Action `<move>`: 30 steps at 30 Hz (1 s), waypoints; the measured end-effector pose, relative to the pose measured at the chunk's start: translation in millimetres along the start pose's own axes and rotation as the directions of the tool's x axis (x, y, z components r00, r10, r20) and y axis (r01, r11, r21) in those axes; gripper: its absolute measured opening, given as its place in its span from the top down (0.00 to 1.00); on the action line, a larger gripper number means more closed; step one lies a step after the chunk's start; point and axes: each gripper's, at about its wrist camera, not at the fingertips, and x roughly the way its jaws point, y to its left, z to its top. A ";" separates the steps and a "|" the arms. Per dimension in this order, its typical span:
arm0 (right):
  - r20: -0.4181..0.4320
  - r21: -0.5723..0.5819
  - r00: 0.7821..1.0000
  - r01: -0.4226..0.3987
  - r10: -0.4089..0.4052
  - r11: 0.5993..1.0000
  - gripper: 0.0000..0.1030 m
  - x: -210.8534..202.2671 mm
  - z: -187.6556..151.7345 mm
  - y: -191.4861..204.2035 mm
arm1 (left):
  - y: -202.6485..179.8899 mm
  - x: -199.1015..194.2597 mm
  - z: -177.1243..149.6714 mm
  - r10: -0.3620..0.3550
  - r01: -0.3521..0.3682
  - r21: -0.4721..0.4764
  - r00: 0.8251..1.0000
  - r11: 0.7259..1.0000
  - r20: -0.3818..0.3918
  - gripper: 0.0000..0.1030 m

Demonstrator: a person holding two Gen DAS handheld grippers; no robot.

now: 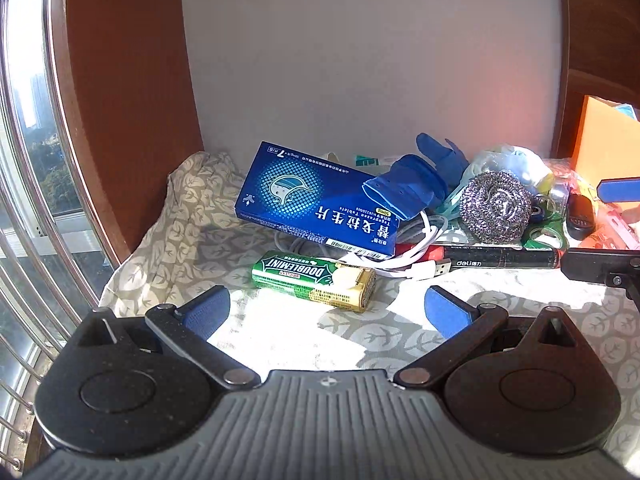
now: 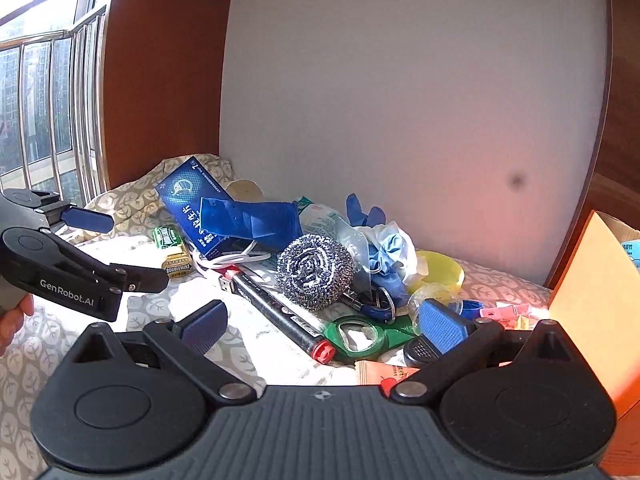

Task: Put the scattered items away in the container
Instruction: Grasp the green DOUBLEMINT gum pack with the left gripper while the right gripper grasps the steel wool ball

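- Plainly, the left hand-held gripper (image 1: 326, 308) hangs with its jaws spread wide and nothing between them, low over a worktop covered by a leaf-print cloth (image 1: 188, 216).
- Just ahead of it lies a green gum pack (image 1: 316, 280), flat on the cloth and apart from both blue pads (image 1: 444, 312).
- Behind the gum, a blue tablet box (image 1: 316, 204) leans tilted, its lower edge resting on a white cable (image 1: 416, 252).
- A blue glove (image 1: 412, 188) lies against the box's right end; beside it sits a steel scourer (image 1: 496, 208).
- A black marker (image 1: 504, 258) lies in front of the scourer, its red cap end beside the cable's USB plug (image 1: 440, 268).
- The right hand-held gripper (image 2: 324, 326) is likewise wide open and empty, hovering above the pile near the worktop's right edge.
- Between its fingers show the marker (image 2: 280, 312) and a green bottle opener (image 2: 360, 336); a dark small object (image 2: 420, 350) lies touching the right pad (image 2: 440, 326), though whether the pad presses it cannot be told.
- Behind the scourer (image 2: 316, 272) are crumpled bags (image 2: 384, 244) and a yellow lid (image 2: 440, 268).
- Pink clips (image 2: 504, 310) lie near the right edge.
- An orange cardboard box (image 2: 592, 300), the container, stands at the right edge, open at the top, with something pale blue showing inside.
- A railed window (image 1: 28, 160) is at the left.
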 end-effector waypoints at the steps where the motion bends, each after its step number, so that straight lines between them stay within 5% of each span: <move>1: -0.006 0.003 1.000 -0.009 0.009 1.000 0.00 3.1 0.5 1.6 | 3.0 3.2 0.9 0.001 -0.001 -0.005 1.000 1.000 -0.004 0.00; 15: -0.061 0.079 0.994 -0.087 0.092 0.993 0.00 40.5 7.4 7.9 | 20.2 40.9 12.7 -0.073 0.077 0.047 0.994 0.996 -0.085 0.00; 18: -0.070 0.087 0.993 -0.089 0.095 0.992 0.00 46.6 7.6 9.5 | 25.1 38.4 11.1 -0.140 0.142 0.009 0.987 0.990 -0.084 0.16; 30: -0.134 0.117 0.972 -0.180 0.195 0.977 0.00 62.0 7.8 8.1 | 20.3 23.9 3.3 -0.118 0.121 0.029 0.990 0.992 -0.080 0.16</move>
